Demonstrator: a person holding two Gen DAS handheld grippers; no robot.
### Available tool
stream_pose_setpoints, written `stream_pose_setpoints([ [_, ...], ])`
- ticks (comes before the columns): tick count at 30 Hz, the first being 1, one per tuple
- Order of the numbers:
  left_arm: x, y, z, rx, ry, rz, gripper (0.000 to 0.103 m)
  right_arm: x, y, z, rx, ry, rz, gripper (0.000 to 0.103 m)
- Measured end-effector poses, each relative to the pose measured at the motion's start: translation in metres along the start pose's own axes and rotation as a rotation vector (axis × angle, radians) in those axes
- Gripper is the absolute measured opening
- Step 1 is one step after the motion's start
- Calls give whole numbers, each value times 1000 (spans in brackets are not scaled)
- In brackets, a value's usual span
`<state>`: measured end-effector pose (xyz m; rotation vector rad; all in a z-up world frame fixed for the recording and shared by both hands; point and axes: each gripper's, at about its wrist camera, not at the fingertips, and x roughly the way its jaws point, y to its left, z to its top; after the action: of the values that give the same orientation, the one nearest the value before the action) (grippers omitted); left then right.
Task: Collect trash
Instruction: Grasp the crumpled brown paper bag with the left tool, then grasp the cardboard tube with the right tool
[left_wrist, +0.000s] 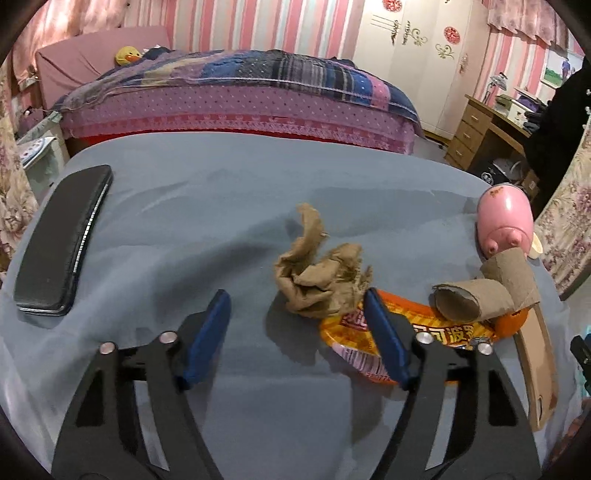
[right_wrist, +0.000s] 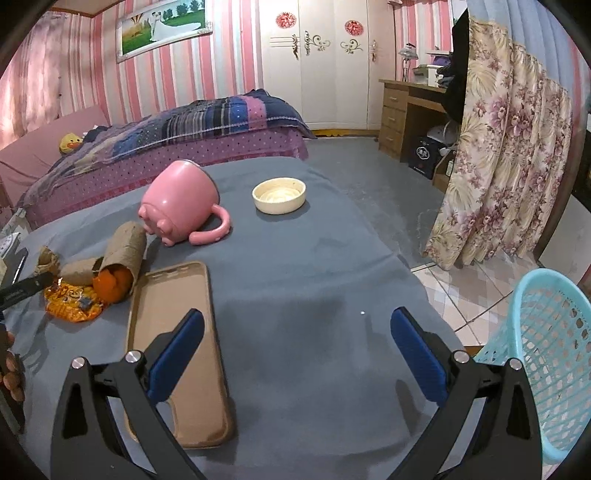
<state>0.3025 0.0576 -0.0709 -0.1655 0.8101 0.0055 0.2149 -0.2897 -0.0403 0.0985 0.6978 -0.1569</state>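
trash sits clustered on the grey-blue cloth of the table (left_wrist: 229, 206). crumpled brown paper (left_wrist: 321, 273) lies near the middle, its near edge overlapping an orange snack wrapper (left_wrist: 454, 332). two cardboard tubes (left_wrist: 476, 299) rest on the wrapper's far side, one leaning over the other, with orange peel (right_wrist: 112, 284) at the mouth of the upper tube.

left gripper (left_wrist: 297, 336): fingers partly open, nothing held. the left finger is over bare cloth, the right finger over the wrapper; the brown paper lies just ahead of the gap, not between the pads.

right gripper (right_wrist: 295, 354): fingers spread wide and empty, over bare cloth. its left finger overlaps a tan phone case (right_wrist: 177, 347) lying flat, inside face up; contact cannot be told.

other items: pink pig mug (right_wrist: 177, 203) tipped on its side just beyond the tubes; cream bowl (right_wrist: 279, 194) upright further back; black glasses case (left_wrist: 62, 243) at the table's left side, well apart from the trash. turquoise mesh basket (right_wrist: 546, 369) stands off the table's right edge, over tiled floor.
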Motion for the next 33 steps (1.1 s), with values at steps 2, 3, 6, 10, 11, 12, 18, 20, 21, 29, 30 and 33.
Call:
stream_pose_setpoints([
  [2, -4, -3, -1, 6, -25, -13, 56, 0, 3, -2, -17, 2, -4, 99],
  [3, -5, -4, -1, 11, -31, -20, 52, 1, 5, -2, -23, 2, -4, 99],
  [6, -9, -10, -2, 31, -51, -29, 45, 0, 9, -3, -41, 0, 2, 99],
  [10, -14, -9, -2, 26, -66, -44, 43, -3, 18, -2, -55, -7, 18, 99],
  [11, -15, -7, -1, 24, -67, -44, 43, -4, 21, -2, -57, -7, 30, 99],
  [12, -18, -5, -1, 25, -68, -33, 43, -6, 27, -1, -64, -11, 49, 99],
  [18, -37, 6, -6, 77, -73, 54, 43, -12, 69, 2, -131, -14, 114, 99],
  [20, -42, 9, -8, 108, -72, 94, 43, -11, 84, 5, -150, -11, 126, 98],
  [21, -44, 11, -8, 121, -72, 105, 43, -11, 96, 7, -162, -13, 140, 98],
  [29, -50, 37, -5, 125, -78, 107, 25, -2, 168, 22, -286, -16, 220, 95],
  [30, -48, 40, -5, 124, -73, 104, 25, 1, 176, 23, -291, -7, 234, 92],
  [33, -40, 49, -8, 124, -40, 116, 26, 7, 191, 28, -303, 19, 256, 82],
])
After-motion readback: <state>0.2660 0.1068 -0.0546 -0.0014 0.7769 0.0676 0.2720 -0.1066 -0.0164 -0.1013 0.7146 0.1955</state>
